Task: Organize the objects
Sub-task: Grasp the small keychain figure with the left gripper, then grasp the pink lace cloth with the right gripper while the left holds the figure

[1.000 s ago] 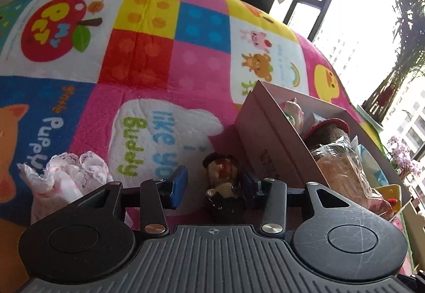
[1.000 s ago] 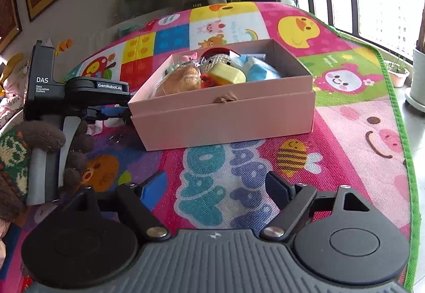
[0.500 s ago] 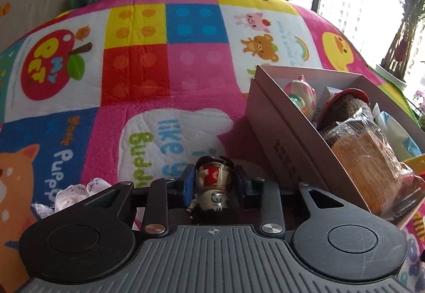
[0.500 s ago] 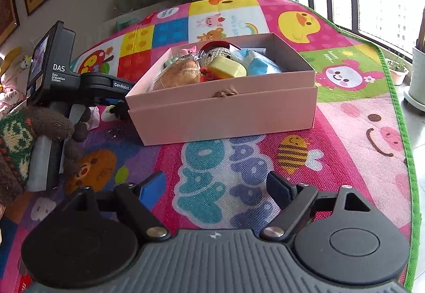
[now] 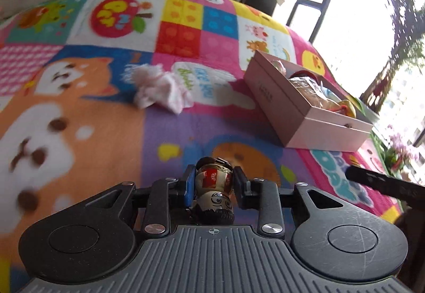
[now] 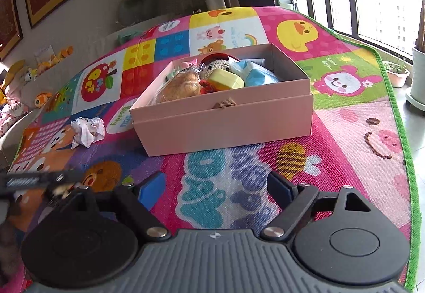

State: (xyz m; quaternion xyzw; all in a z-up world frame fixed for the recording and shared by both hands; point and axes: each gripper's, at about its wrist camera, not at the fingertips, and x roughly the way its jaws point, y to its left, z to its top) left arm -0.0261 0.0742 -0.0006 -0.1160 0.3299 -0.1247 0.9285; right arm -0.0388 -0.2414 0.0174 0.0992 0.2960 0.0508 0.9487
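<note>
Figurine, a second ago standing on the play mat beside the pink box, now rides lifted in the closed left tongs, ready for boxing, while the right tongs gape empty.

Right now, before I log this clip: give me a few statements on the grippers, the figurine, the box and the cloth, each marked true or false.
1. The left gripper is shut on the small figurine. True.
2. The right gripper also holds something. False: its jaws stand wide apart with only the play mat between them.
3. The pink box is empty. False: it holds a wrapped bun, a yellow case and other items.
4. The frilly white cloth lies on the mat outside the box. True.
5. The figurine is already in the box. False: it is in the left gripper, apart from the box.
</note>
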